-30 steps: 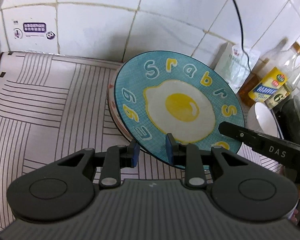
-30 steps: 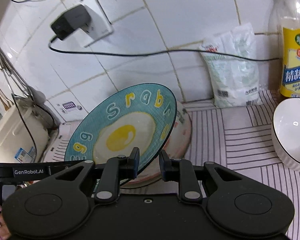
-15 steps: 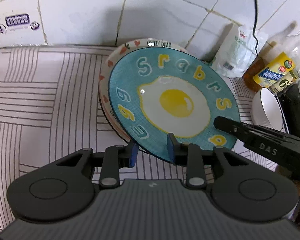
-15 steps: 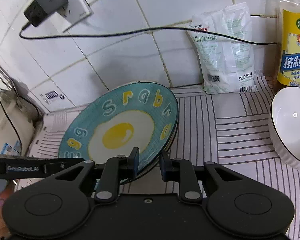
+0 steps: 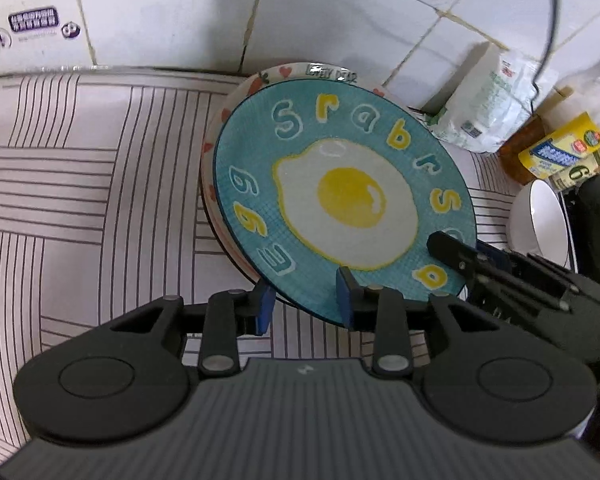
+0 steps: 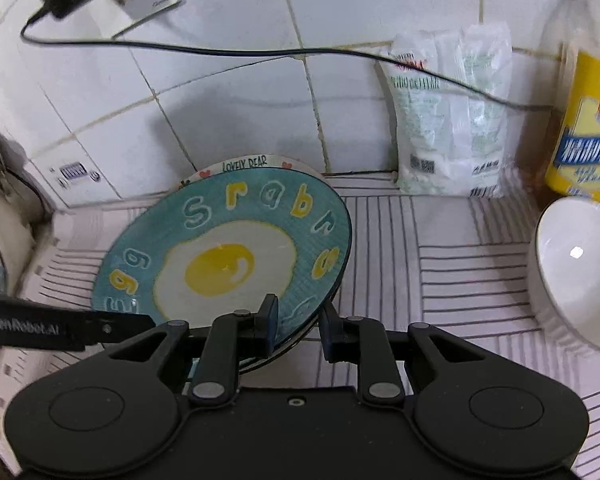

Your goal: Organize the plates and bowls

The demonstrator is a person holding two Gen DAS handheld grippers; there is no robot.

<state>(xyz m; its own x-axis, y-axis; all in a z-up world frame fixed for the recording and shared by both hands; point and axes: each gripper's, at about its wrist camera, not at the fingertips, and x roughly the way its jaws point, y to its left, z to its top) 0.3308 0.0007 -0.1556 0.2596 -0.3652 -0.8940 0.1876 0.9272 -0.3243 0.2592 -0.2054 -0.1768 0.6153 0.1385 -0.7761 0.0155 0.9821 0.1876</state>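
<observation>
Teal fried-egg plate [image 6: 236,248] lying on a "Lovely Bear" plate [image 6: 244,165], right gripper [image 6: 298,322] straddling its near rim, white bowl [image 6: 576,272] right, striped mat [image 6: 440,248]

- Left gripper [image 5: 305,307]: matte black body, ribbed grey top panel with a small white mark, and two round raised discs on the shoulders.
- Blue pads [image 5: 263,307] on its fingers, silver pivot screws on the linkage arms.
- Right gripper [image 6: 298,327]: all-black housing, smooth top, one small centre screw, dark blue pads [image 6: 271,322].
- White "GenRobot.AI" lettering on the side of the left one's finger.
</observation>
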